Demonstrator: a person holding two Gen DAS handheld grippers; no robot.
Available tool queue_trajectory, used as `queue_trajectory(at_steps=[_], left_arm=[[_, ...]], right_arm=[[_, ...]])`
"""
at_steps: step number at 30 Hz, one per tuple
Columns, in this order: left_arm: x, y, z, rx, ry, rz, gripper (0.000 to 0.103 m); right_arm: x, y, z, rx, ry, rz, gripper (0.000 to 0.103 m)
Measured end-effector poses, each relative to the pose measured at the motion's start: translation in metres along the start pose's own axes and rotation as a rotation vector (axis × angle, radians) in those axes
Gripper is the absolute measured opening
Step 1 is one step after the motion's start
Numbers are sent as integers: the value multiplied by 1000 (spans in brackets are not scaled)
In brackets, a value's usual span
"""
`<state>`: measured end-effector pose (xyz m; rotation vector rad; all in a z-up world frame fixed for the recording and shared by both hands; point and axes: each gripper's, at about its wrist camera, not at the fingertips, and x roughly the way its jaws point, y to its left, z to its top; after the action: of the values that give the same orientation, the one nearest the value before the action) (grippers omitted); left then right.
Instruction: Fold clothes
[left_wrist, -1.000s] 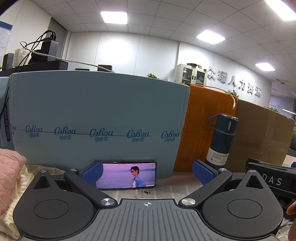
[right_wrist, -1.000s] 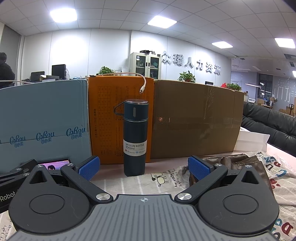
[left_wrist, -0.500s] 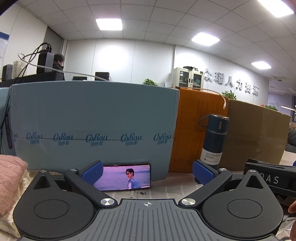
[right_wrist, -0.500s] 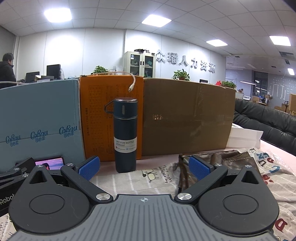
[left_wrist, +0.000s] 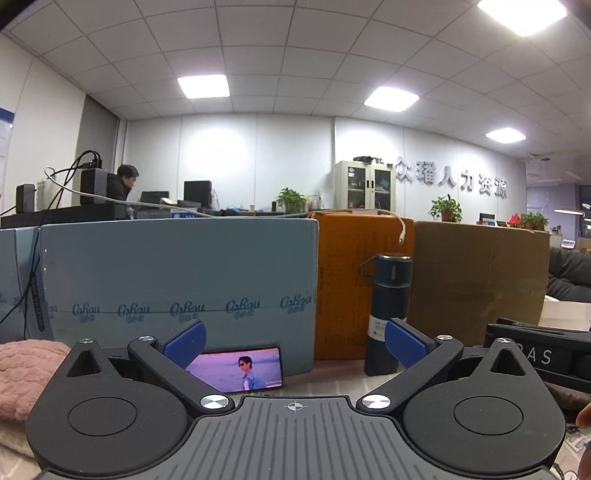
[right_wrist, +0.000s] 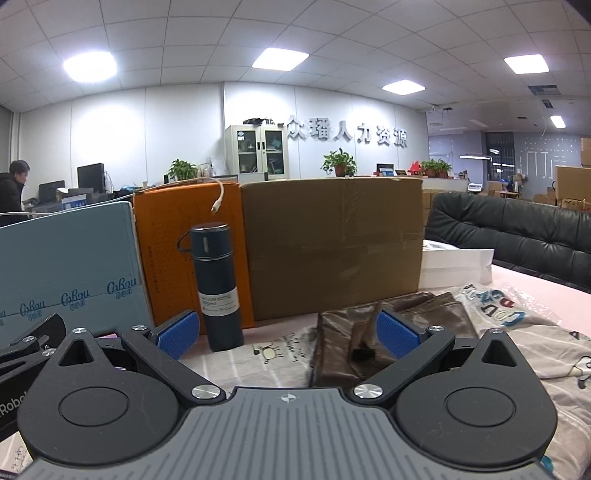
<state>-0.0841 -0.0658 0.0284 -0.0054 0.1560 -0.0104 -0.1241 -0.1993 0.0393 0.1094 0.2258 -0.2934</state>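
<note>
This is an open-plan office. A grid ceiling with flat panel lights (right_wrist: 280, 60) runs overhead, and large Chinese company lettering (right_wrist: 346, 133) is mounted on the far white wall beside a glass-door cabinet (right_wrist: 257, 150). At far left a person (left_wrist: 122, 186) sits among computer monitors (left_wrist: 197, 191). Potted plants (right_wrist: 339, 162) line the partition, and a black leather sofa (right_wrist: 517, 232) stands at right.

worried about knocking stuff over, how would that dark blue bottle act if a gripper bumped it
The vacuum bottle stands upright, tall and narrow on a small base, so a bump near its top would probably tip it. Being round, it would likely roll once down. Its hard, smooth-looking body suggests it would stay stiff and perhaps slip in the open right gripper.
</note>
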Motion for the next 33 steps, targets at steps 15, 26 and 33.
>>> queue_trajectory(at_steps=[15,26,33], left_arm=[[-3,1,-11,-1,21,77,103],[3,5,-19,-15,51,65,103],[2,6,-22,-17,63,61,103]], right_arm=[[1,3,-13,18,11,73,103],[11,7,-20,14,38,73,103],[11,10,-22,-1,41,64,103]])
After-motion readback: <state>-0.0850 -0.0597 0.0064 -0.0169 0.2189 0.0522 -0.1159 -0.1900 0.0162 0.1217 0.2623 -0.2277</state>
